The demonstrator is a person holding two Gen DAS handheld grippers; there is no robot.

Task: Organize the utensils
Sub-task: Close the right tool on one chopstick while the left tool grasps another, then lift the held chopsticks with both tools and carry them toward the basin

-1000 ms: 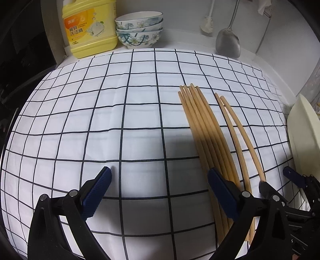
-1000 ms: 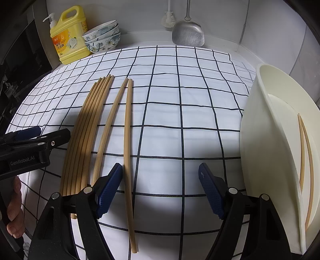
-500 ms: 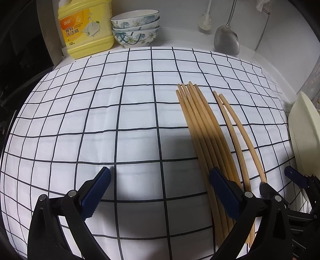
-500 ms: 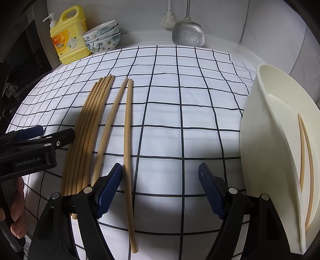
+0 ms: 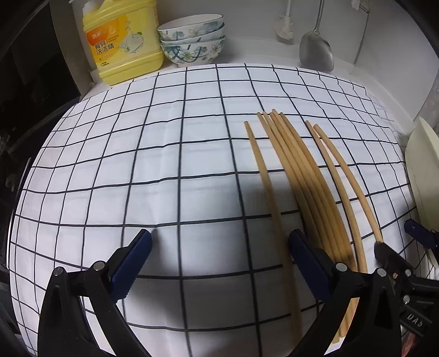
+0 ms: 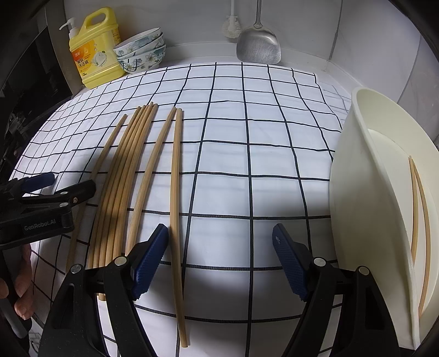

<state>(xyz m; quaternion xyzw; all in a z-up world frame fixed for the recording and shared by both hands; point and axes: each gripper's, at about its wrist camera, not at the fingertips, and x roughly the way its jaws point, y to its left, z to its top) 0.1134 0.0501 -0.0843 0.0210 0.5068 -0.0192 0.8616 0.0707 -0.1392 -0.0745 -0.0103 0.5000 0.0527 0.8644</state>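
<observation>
Several wooden chopsticks [image 5: 304, 175] [image 6: 120, 175] lie side by side on the checked cloth [image 5: 164, 164]. One chopstick [image 5: 270, 197] lies apart to the left of the bundle, between my left gripper's fingers. My left gripper [image 5: 219, 263] is open low over the cloth; it also shows in the right wrist view [image 6: 49, 189]. My right gripper [image 6: 219, 258] is open, its left pad between the two rightmost chopsticks [image 6: 175, 178]. A cream holder [image 6: 354, 175] at the right has two chopsticks [image 6: 419, 208] inside.
A yellow detergent bottle [image 5: 123, 41] and stacked patterned bowls [image 5: 192, 38] stand at the back left. A metal spatula [image 6: 258, 44] and a brush [image 6: 231, 24] hang on the back wall. The cloth's left edge borders a dark drop.
One chopstick has separated from the bundle and slid left, now lying between my left gripper's fingers. My left gripper has shifted slightly right. The right gripper has not moved.
</observation>
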